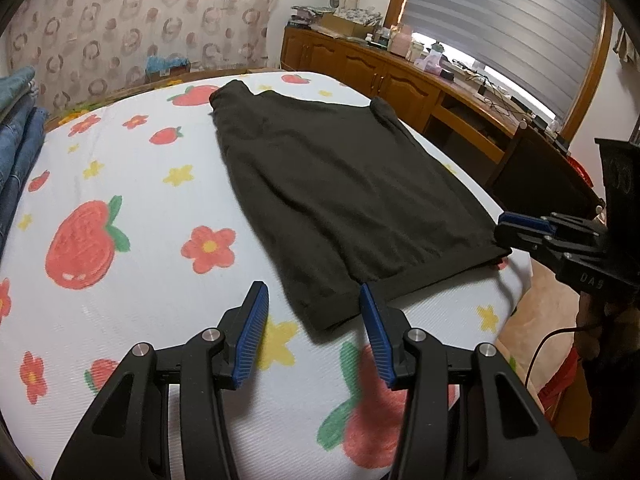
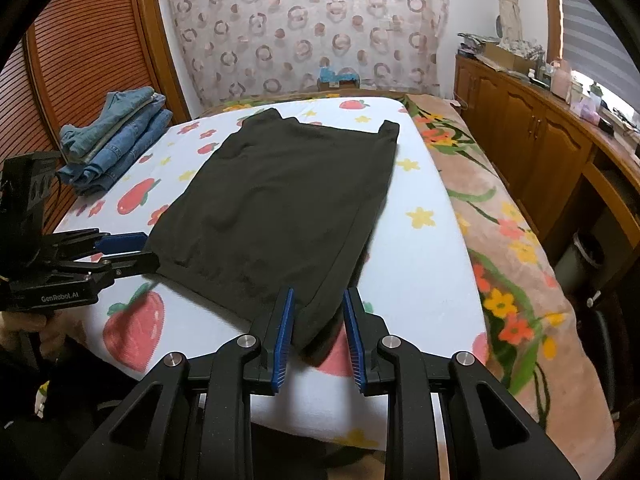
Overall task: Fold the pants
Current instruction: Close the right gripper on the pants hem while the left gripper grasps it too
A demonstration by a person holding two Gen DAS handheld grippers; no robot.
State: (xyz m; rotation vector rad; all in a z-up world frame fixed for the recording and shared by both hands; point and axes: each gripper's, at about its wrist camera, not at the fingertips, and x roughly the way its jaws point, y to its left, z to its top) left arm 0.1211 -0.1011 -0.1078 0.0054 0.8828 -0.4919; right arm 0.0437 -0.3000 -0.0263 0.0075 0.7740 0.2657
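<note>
On strawberry sheet, dark pants flat, left gripper and right gripper both spread at hem corners

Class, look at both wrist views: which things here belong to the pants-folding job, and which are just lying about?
Part of the job:
dark pants
left gripper
right gripper
strawberry-print sheet

Just lying about:
stack of jeans
wooden cabinet
floral blanket

The bed wears a white cover printed with strawberries and flowers, over a pinkish floral blanket showing along one side. Dark pants lie flat mid-cover. Folded jeans are stacked near its edge.
</note>
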